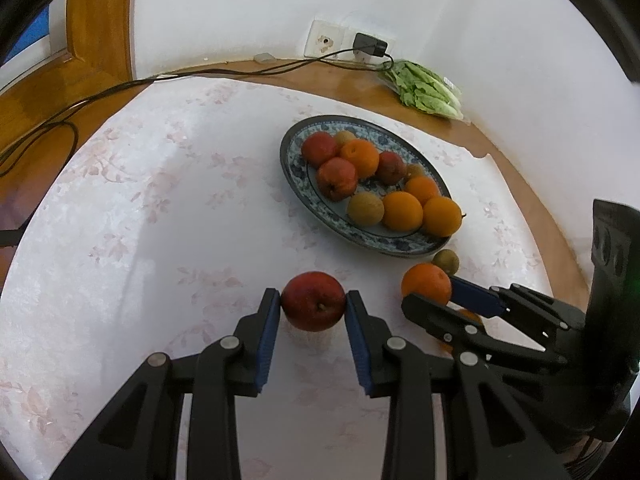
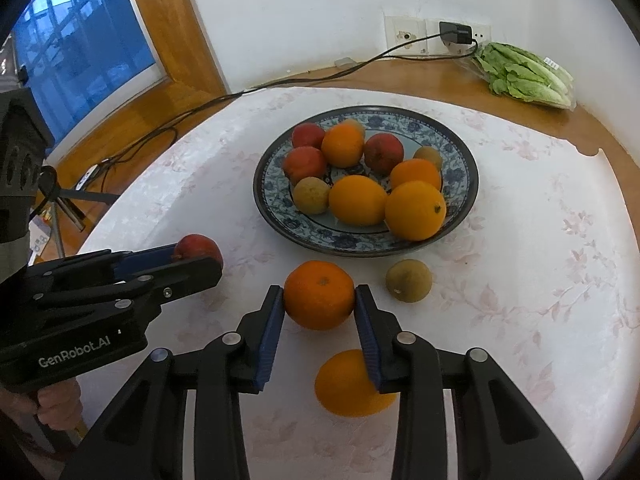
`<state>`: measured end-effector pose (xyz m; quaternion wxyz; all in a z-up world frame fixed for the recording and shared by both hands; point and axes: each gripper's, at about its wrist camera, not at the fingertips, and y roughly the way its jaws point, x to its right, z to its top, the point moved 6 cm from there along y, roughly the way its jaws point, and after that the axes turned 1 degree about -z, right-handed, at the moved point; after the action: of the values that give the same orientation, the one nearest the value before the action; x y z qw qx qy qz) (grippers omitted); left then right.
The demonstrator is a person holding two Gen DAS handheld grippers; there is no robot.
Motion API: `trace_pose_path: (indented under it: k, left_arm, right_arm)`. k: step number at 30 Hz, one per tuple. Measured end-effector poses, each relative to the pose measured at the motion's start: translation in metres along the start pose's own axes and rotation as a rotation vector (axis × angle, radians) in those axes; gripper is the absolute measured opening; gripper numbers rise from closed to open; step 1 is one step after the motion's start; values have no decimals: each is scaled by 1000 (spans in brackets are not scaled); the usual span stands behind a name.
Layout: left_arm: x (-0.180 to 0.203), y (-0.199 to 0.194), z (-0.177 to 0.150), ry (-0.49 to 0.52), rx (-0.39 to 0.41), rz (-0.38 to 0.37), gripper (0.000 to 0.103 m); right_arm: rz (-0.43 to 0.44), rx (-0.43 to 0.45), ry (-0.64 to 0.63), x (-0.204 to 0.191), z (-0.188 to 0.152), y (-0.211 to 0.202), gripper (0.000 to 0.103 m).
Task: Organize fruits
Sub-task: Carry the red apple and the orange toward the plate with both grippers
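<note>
Floral tablecloth: left fingers clamp apple, right fingers clamp orange

Red apple apparently between left fingers

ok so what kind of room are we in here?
Most likely a home dining corner. A round wooden table with a floral tablecloth holds a patterned plate of fruit, bagged lettuce sits by a wall socket, and a wood-framed window is nearby.
</note>
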<state>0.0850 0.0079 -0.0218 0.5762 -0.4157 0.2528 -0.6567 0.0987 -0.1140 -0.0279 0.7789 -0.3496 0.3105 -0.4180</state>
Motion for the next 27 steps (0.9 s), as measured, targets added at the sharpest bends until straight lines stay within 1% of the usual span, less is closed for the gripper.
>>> trace_pose_path:
  k: [10,15,20,27]
  left_arm:
    - [4,-7,4,13,11,6,35]
    - [11,-12,10,29,28,-6,35]
    - [14,-9,16,27,19,-24,35]
    - [17,-8,29,39,27,-12,35]
  right_arm:
    - [12,34,22,4,1,-16,36]
    - [11,46,36,8,4,-24,36]
    - [3,64,47,14,7,-32,36]
    - [-10,82,65,24,14,-39,36]
